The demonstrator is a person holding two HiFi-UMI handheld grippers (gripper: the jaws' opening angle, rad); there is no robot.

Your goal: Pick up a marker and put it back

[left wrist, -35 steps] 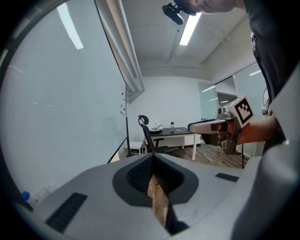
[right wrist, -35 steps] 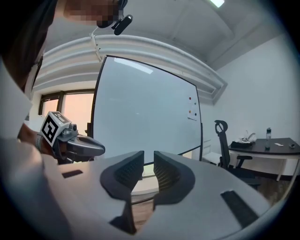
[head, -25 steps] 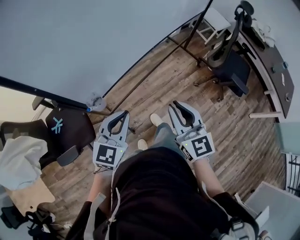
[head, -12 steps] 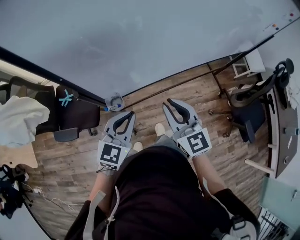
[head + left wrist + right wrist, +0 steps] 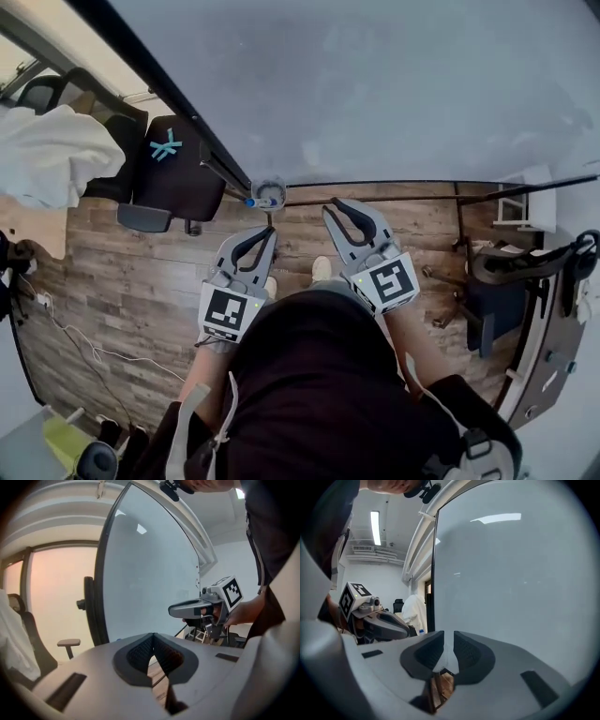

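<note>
1. Big change is the view, not the tools. A second ago the tray (image 5: 269, 184) sat off at the left middle of the frame. Now it's dead centre, and the whiteboard (image 5: 394, 84) fills the whole top. Looks like the person has swung round to face the board.

2. The marker (image 5: 258, 202), blue cap, is lying in that tray at the board's bottom edge, just above the tip of the left gripper (image 5: 265, 232). They're near but not touching.

3. For the task, I'd say this is the end of the approach. The marker is finally within reach, but the pick hasn't started and nothing is being held.

4. Left gripper's jaws are closed, pads meeting at the tip, nothing between them. They'd have to spread before going for the marker.

5. Right gripper (image 5: 330, 204) is as good as closed too. Its own view shows only a hairline slit, and the gap is empty.

6. Pose hasn't really budged over the last second. Both are held low in front of the torso with the marker cubes facing up at the camera. The left one angles toward upper right and the right one toward upper left, so the tips lean in toward each other. Right tip sits a bit higher in frame, just beside the tray.

7. Chair (image 5: 178, 173) is at upper left, well clear.
</note>
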